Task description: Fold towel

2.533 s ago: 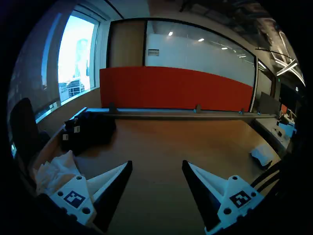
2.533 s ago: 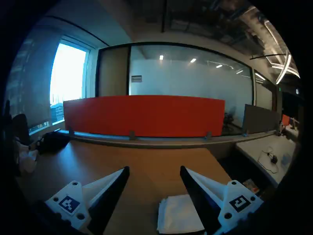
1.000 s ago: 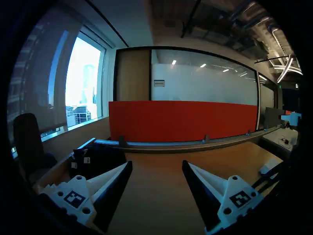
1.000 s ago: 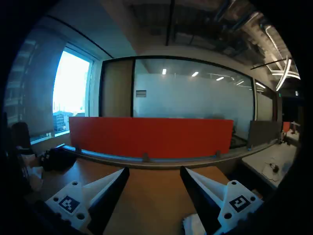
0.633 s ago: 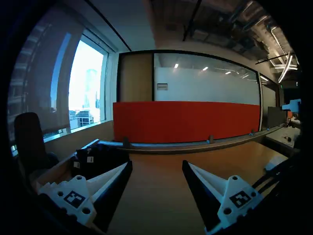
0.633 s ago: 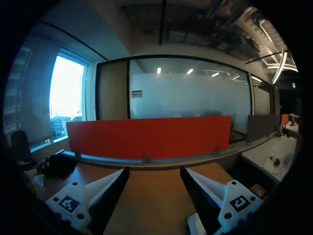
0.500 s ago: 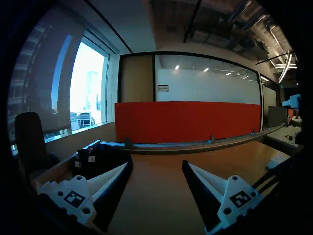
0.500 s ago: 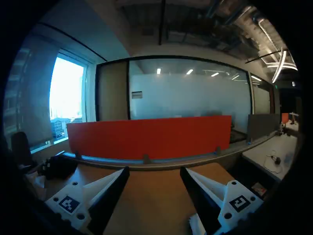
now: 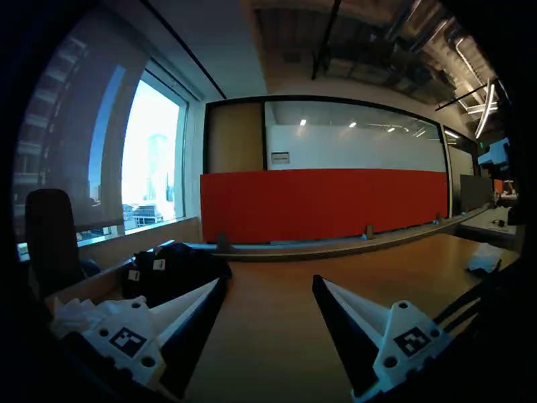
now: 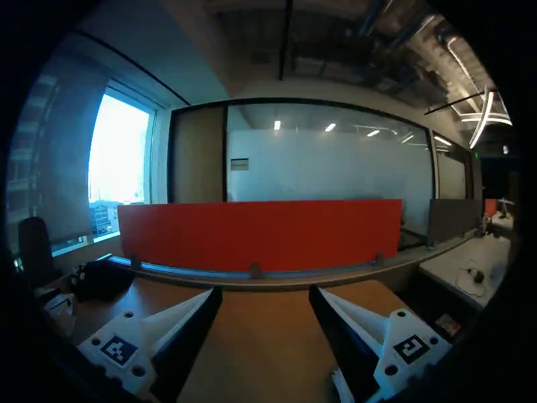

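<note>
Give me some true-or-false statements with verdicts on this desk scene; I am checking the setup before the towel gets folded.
1. The left gripper is open and holds nothing. True.
2. The right gripper is shut on the towel. False: it is open, and a white towel edge lies on the table beside one finger.
3. A black bag sits on the table. True.
4. The partition behind the table is blue. False: it is red.

Your brown wooden worktop point(image 9: 275, 316) carries a black fabric bag point(image 9: 173, 271) at its far left, crumpled white cloths point(image 9: 70, 310) just beside that, and a small white towel point(image 9: 484, 256) at the right edge.
</note>
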